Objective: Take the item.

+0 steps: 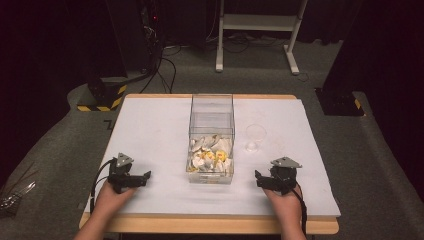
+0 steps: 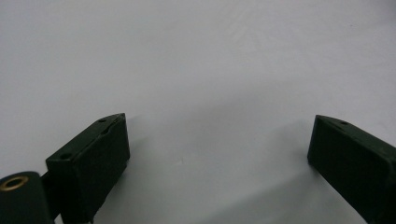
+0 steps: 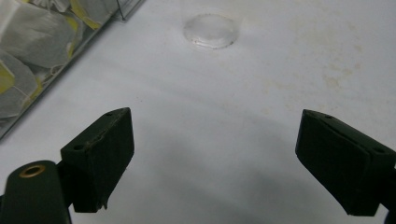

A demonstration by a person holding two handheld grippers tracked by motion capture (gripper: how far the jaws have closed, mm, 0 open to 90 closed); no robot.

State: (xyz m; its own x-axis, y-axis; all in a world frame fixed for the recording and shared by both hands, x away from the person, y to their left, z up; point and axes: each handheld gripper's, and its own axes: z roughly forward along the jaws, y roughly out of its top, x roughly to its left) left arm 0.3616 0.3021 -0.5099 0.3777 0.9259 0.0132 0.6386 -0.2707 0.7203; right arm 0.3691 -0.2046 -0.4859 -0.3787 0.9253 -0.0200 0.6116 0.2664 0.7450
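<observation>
So there's a white surface [image 1: 150,130] with a clear rectangular box [image 1: 211,137] sitting dead center, long side running from 12 to 6 o'clock. The near end of the box is piled with tea bags [image 1: 211,155], white sachets with yellow tags; the far end looks bare. Just beside the box at its 3 o'clock stands a small clear plastic cup [image 1: 254,137], upright, not touching the box as far as I can tell.

Left gripper [image 1: 131,179] is down at about 7 o'clock on the surface, held in the person's left hand [image 1: 111,196], pointing toward 3 o'clock. In the left gripper view the gripper [image 2: 217,140] has its jaws spread wide with nothing but plain white surface between them.

Right gripper [image 1: 270,180] sits at around 5 o'clock, in the right hand [image 1: 285,200], pointing toward 9 o'clock, so the two face each other across the near end of the box. In the right gripper view the gripper [image 3: 215,135] is also released, jaws far apart and holding nothing. The cup's round base [image 3: 211,30] shows at 12 o'clock there, and the box wall with tea bags [image 3: 32,46] behind it at 10 o'clock. The surface has a few faint brownish stains [image 3: 331,79] at 2 o'clock.
</observation>
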